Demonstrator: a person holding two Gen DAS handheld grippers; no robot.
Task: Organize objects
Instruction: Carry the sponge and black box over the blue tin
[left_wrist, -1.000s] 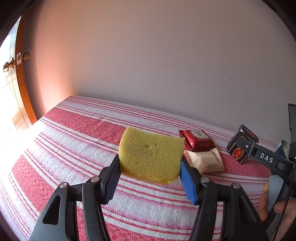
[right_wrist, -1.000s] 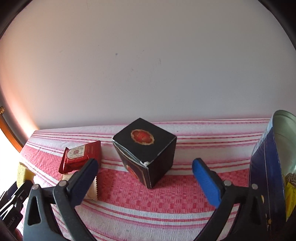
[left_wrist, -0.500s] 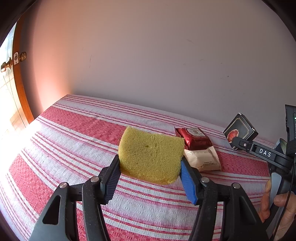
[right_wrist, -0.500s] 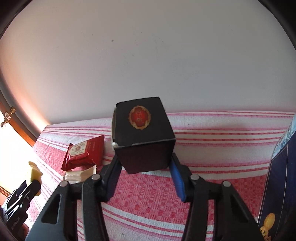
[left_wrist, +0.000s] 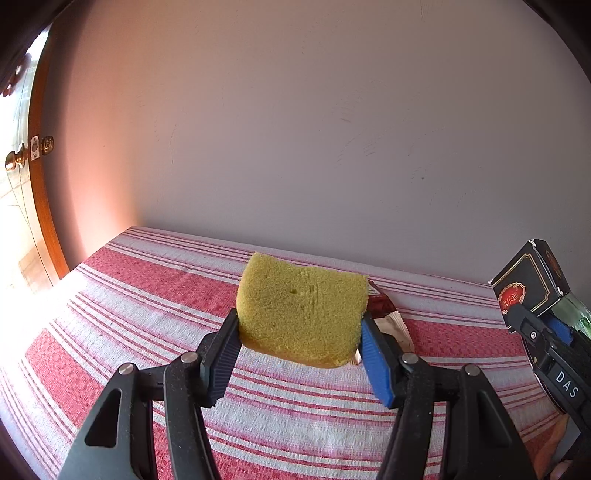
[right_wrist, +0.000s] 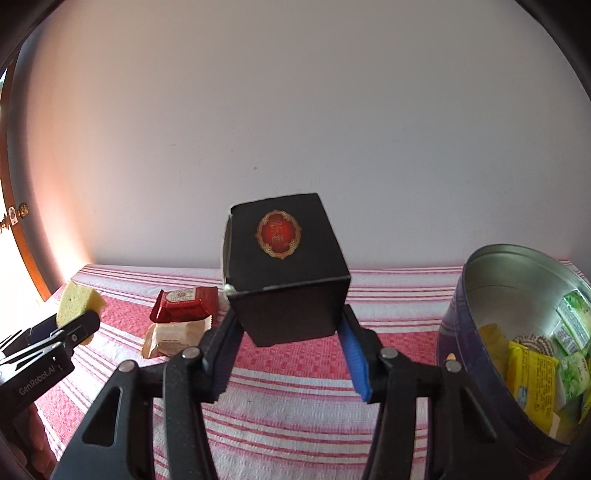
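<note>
Now black box (right_wrist: 284, 269) higher, beside tin (right_wrist: 461, 332).

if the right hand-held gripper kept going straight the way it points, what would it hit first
Probably the bare wall. The right hand-held gripper is shut on the black box, lifted above the striped cloth; nothing else shows straight ahead. The tin sits off to its right.

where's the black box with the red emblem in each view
Left wrist: black box at the far right edge, held up by the right gripper.
Right wrist: black box dead centre, clamped between the fingers.
Shared landmark: the red snack packet on the striped cloth.
</note>
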